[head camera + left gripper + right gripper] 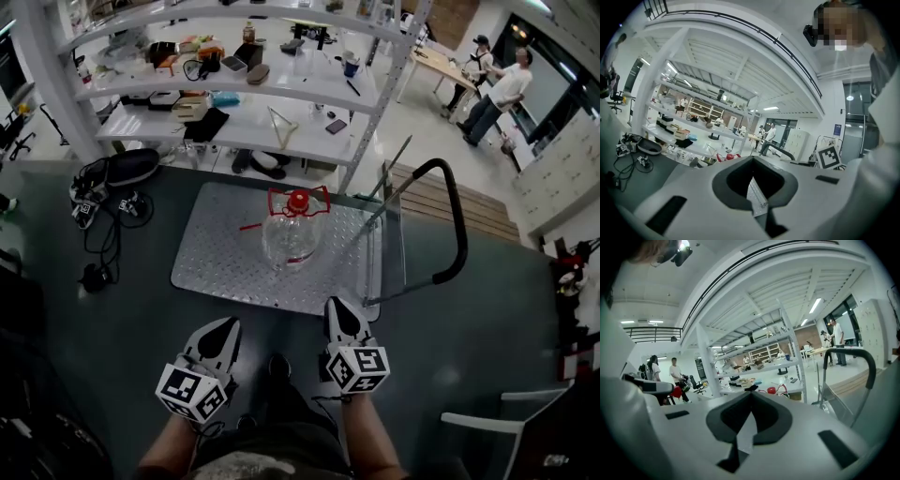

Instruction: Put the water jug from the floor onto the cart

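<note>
The clear water jug (292,230), with its red cap and red handle, stands upright on the cart's metal deck (220,258). Its red top also shows in the left gripper view (730,156) and in the right gripper view (772,390). Both grippers are drawn back close to my body, well short of the cart's near edge. My left gripper (223,326) is shut and holds nothing. My right gripper (339,306) is shut too, also with nothing in it. Each gripper view looks over its own closed jaws toward the cart.
The cart's black push handle (457,225) rises at its right side. Behind the cart stands a white shelving rack (234,94) full of small items. Cables and bags (112,183) lie on the floor at left. A wooden pallet (473,202), people (497,89) and a white chair (506,422) are to the right.
</note>
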